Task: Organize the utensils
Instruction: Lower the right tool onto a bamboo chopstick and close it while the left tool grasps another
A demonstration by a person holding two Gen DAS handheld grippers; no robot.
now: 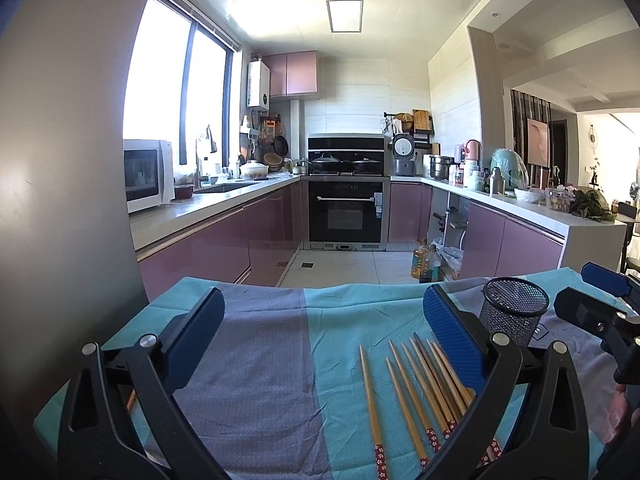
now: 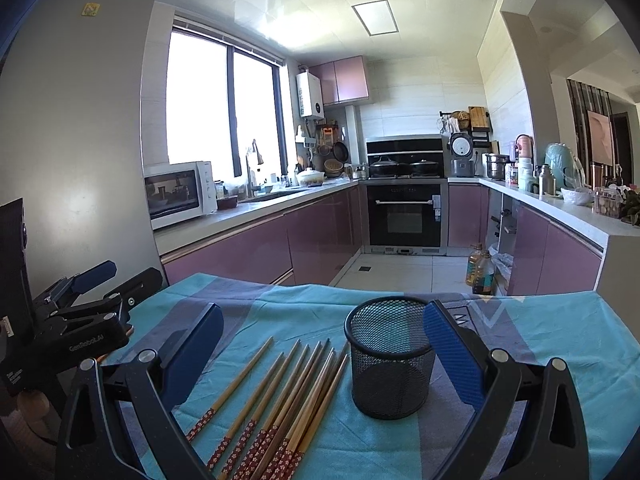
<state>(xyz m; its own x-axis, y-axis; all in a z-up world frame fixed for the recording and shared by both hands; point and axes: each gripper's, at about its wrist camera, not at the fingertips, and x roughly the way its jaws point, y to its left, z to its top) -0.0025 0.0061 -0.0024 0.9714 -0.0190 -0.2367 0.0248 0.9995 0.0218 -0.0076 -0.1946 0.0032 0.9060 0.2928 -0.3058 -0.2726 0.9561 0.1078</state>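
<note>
Left hand-held gripper [image 1: 324,336] hovering over worktop [image 1: 260,360], jaws standing wide apart, gripping nothing. Right hand-held gripper [image 2: 324,344] also gaping, holding nothing. Chopsticks [image 2: 276,408] lying fanned on teal-grey cloth [image 2: 560,340] (patterned red ends nearest camera), just beside upright black mesh cup [image 2: 390,360].

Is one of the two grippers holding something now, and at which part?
Nothing is held. The left gripper and right gripper are both open; the chopsticks lie on the cloth beside the mesh cup.
</note>
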